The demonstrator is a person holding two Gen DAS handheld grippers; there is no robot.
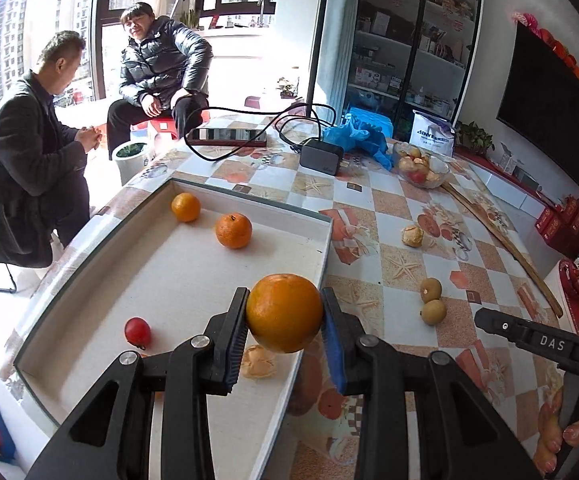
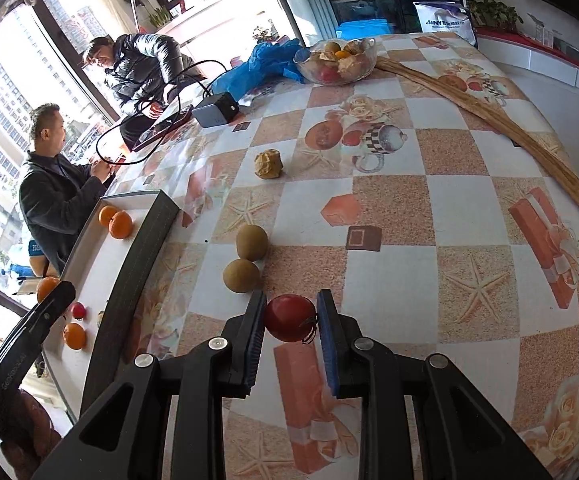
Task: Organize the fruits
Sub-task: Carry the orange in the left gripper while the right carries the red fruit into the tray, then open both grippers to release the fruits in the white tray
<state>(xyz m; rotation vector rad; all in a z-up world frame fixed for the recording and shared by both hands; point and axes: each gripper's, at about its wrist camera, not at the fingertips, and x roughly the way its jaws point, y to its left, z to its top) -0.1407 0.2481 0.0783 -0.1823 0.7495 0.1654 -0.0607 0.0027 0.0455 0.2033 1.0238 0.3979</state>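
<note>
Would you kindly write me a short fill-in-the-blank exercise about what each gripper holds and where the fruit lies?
1. The left gripper is shut on an ____.
2. The right gripper is shut on a red ____.
3. Two brown kiwis lie on the tablecloth, outside the white ____.
4. The glass bowl of fruit stands beside a crumpled ____ plastic bag.

Missing words: orange; tomato; tray; blue
</note>
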